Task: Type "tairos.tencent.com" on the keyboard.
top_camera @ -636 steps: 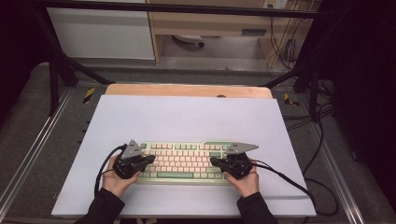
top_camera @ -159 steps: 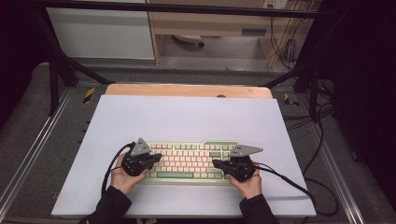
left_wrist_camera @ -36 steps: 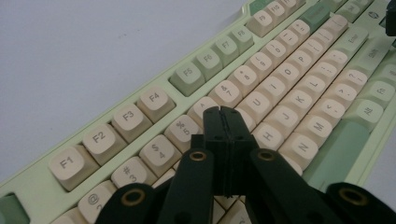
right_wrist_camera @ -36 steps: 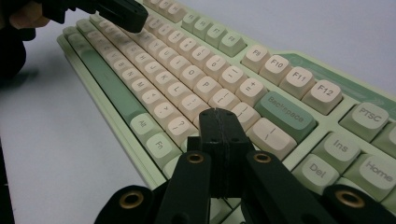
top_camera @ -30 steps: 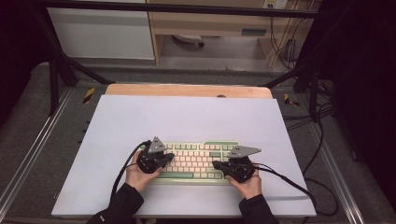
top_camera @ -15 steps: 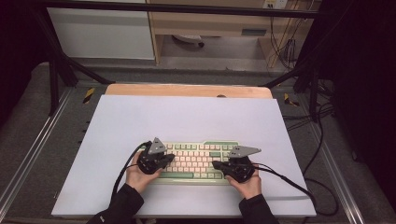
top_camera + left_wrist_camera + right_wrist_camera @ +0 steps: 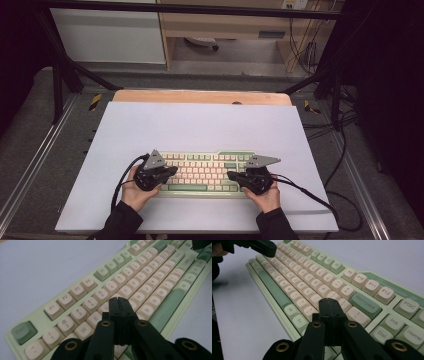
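A pale green keyboard (image 7: pixel 202 172) with cream keys lies on the white mat near the front edge. My left gripper (image 7: pixel 172 171) is over the keyboard's left part, jaws shut with nothing between them. In the left gripper view its tip (image 7: pixel 119 300) sits over the letter keys just right of E on the keyboard (image 7: pixel 75 292). My right gripper (image 7: pixel 231 176) is over the right part, also shut and empty. Its tip (image 7: pixel 329 301) stands above the keys below Backspace on the keyboard (image 7: pixel 312 272). I cannot tell whether either tip touches a key. The left gripper (image 7: pixel 262 246) shows far off.
The white mat (image 7: pixel 200 125) covers a wooden table (image 7: pixel 200 96). Black cables (image 7: pixel 310 192) trail from the right gripper over the mat's right side. Metal frame rails (image 7: pixel 30 165) run along both sides, and shelving stands behind the table.
My left gripper has shifted to the left along the keyboard within the last half second. The right gripper has stayed in place.
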`<action>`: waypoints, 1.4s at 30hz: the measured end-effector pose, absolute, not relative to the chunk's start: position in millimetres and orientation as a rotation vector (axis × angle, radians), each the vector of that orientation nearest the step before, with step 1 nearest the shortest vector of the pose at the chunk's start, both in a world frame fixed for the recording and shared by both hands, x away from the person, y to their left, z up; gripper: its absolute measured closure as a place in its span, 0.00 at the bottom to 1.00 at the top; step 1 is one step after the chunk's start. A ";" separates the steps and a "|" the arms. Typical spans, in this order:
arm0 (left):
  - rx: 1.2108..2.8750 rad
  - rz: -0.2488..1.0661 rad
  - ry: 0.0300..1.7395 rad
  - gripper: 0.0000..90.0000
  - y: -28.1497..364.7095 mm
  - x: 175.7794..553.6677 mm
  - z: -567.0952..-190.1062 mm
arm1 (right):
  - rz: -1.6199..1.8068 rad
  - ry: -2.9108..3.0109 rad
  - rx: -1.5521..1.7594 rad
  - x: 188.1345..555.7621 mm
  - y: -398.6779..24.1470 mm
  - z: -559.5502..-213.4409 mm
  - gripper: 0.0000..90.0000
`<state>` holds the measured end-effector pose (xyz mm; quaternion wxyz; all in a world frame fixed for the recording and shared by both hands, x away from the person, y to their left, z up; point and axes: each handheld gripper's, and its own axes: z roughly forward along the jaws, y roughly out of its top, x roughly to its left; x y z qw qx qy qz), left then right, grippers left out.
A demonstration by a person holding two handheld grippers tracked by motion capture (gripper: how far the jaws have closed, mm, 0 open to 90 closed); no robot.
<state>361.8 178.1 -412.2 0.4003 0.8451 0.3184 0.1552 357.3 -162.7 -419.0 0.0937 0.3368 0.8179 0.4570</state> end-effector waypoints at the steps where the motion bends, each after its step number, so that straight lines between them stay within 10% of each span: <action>1: 2.138 0.393 0.811 1.00 181.1 361.2 -412.6 | 1.355 2.427 0.998 357.5 -162.5 -418.8 1.00; 42: 2.094 0.387 0.873 0.99 218.9 348.2 -419.2 | 1.309 2.553 0.918 362.2 -110.9 -437.9 1.00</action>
